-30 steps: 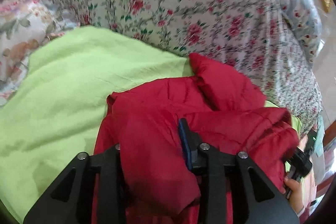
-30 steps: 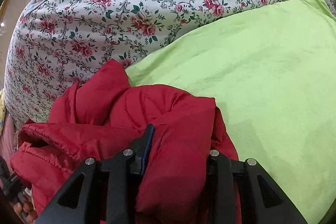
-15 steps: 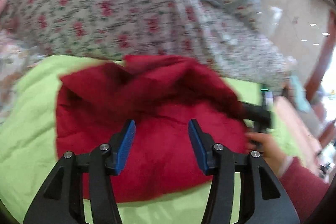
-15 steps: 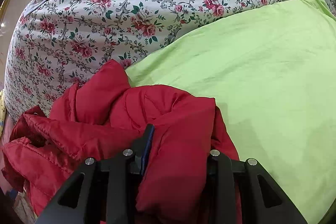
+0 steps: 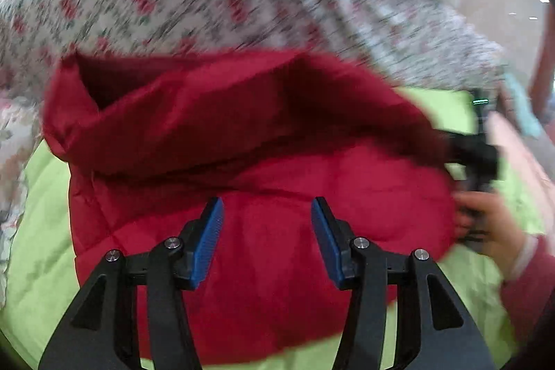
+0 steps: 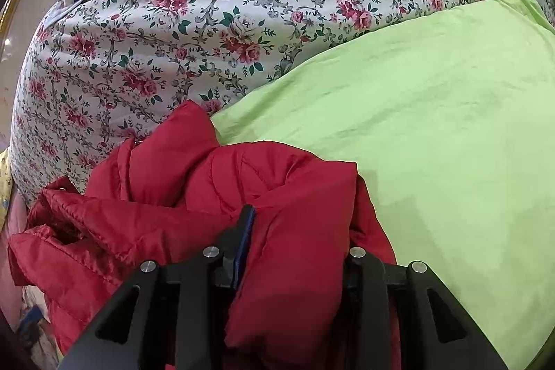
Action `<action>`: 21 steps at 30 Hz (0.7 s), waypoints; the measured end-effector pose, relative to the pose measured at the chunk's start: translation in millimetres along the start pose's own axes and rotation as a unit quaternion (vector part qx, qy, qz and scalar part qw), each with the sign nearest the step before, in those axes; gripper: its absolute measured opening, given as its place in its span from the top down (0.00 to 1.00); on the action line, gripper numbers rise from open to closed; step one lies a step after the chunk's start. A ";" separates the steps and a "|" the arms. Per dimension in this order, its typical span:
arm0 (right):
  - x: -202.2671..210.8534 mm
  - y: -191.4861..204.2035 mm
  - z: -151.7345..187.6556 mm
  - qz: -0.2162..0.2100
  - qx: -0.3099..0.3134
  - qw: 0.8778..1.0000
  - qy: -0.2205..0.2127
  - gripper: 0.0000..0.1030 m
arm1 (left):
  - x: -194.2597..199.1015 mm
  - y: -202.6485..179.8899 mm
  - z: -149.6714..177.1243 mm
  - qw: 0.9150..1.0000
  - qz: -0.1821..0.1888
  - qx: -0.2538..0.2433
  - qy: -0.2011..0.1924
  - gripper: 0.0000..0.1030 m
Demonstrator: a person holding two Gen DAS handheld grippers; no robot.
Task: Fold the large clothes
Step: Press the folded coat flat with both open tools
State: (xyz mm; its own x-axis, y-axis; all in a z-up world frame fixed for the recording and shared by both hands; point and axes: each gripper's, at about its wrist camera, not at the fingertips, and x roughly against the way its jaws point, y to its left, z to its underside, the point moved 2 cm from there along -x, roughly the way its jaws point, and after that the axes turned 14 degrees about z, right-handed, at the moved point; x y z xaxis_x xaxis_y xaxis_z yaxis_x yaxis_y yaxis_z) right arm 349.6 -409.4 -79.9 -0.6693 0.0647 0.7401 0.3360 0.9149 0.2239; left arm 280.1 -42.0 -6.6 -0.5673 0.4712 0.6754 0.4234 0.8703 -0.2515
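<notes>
The red jacket lies bunched on the green sheet. The left gripper has just opened, its fingers empty above it; the right gripper clamps a thick fold. Blur probably hides edges, so regrip the hem squarely.

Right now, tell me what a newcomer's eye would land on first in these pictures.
The red puffer jacket jumps out, bunched in the middle on a bright lime-green sheet. The right gripper is clamped on a thick fold of it, while the left gripper hovers open above it, blue pads bare. Behind both lies a rose-patterned floral quilt.
</notes>
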 end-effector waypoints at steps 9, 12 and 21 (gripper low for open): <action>64.6 4.6 11.6 0.003 0.014 0.998 -0.060 0.44 | -31.8 65.6 -2.9 0.995 -0.019 0.097 0.004 0.53; 103.8 17.9 26.1 -0.008 0.051 0.992 -0.114 0.24 | -37.3 65.0 -4.2 0.995 -0.034 0.092 0.006 0.53; 54.5 97.6 48.4 0.010 0.243 0.969 -0.029 0.23 | -38.2 70.8 -8.0 0.994 -0.032 0.103 0.013 0.53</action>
State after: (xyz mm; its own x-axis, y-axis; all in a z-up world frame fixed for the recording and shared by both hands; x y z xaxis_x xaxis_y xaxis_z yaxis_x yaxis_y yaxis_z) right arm 313.8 -297.3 -48.5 -0.7064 0.0929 0.7016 0.0058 0.9921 -0.1256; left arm 337.4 0.5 -44.7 -0.5693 0.4121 0.7114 0.2324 0.9107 -0.3416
